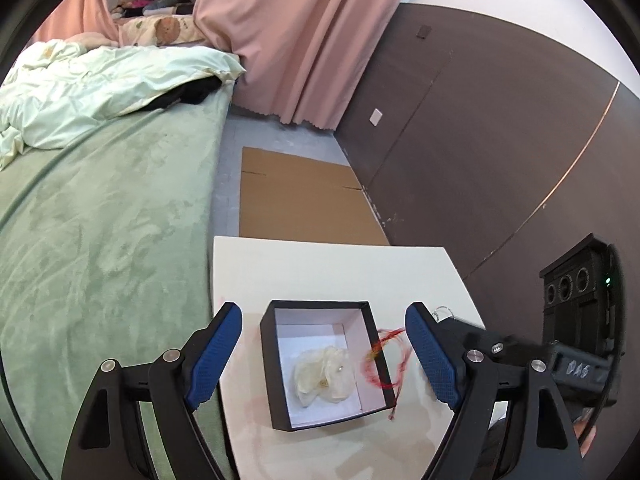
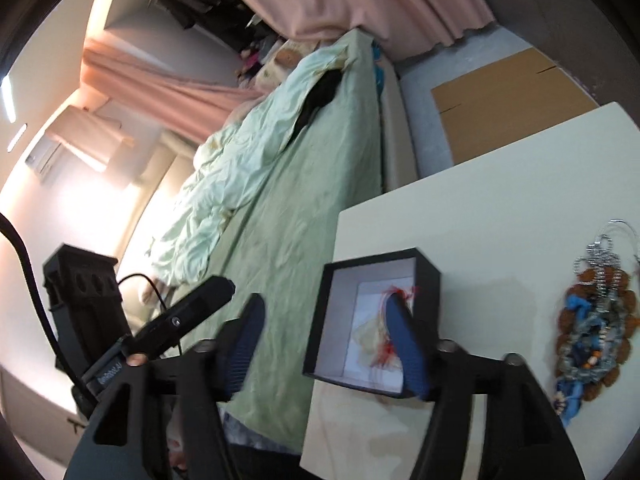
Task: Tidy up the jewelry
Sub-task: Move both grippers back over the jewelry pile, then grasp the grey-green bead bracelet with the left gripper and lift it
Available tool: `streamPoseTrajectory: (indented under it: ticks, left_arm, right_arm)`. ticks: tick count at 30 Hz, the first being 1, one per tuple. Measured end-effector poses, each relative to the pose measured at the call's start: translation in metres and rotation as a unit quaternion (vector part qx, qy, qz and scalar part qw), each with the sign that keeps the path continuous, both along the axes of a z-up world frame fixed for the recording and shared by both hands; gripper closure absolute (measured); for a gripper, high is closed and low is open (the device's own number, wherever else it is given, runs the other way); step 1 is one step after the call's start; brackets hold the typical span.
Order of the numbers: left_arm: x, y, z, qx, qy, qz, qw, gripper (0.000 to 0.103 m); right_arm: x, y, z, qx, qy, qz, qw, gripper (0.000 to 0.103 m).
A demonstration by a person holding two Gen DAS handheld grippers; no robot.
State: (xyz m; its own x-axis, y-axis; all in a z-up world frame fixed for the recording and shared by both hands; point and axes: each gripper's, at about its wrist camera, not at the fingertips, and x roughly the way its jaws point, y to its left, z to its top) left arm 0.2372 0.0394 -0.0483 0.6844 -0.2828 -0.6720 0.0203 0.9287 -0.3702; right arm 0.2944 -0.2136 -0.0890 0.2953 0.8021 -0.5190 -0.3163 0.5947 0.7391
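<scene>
A black box with a white inside (image 1: 276, 364) stands on the white table (image 1: 320, 268). A pale translucent pouch (image 1: 326, 374) lies in it. A red string bracelet (image 1: 384, 360), blurred, hangs over the box's right wall. My left gripper (image 1: 324, 356) is open and spans the box from above. In the right wrist view my right gripper (image 2: 326, 348) is open; its right finger (image 2: 408, 352) is over the box (image 2: 430, 292), with the red bracelet (image 2: 394, 322) beside it. A pile of jewelry (image 2: 596, 328) lies on the table to the right.
A bed with green sheet (image 1: 100, 240) borders the table's left side. Flat cardboard (image 1: 304, 196) lies on the floor beyond the table. A dark wall (image 1: 480, 140) is to the right. The right tool's body (image 1: 560, 364) is at the table's right edge.
</scene>
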Motion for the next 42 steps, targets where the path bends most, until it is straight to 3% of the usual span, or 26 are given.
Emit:
streamPoseTrajectory:
  ticks: [11,24,28,37,42]
  left_arm:
    - [0.007,-0.046,0.0,0.02,-0.005,-0.043,0.9989,0.019]
    - [0.019,-0.121,-0.016,0.045,0.002,-0.122,0.9915,0.02]
    - [0.025,-0.144,-0.026,0.051,0.018,-0.148,0.9875,0.036]
    - [0.033,-0.196,-0.054,0.074,0.061,-0.208,0.9734,0.059]
    - [0.041,-0.206,-0.067,0.084,0.082,-0.215,0.9696,0.06]
  right_arm:
    - [-0.005,-0.061,0.007,0.009,-0.001,-0.047,0.999,0.037]
    - [-0.013,-0.148,-0.005,-0.039,0.026,-0.133,0.99,0.037]
    - [-0.013,-0.165,-0.015,-0.046,0.051,-0.151,0.986,0.037]
    - [-0.011,-0.196,-0.044,-0.046,0.116,-0.175,0.977,0.037]
    - [-0.009,-0.199,-0.057,-0.052,0.139,-0.173,0.974,0.037]
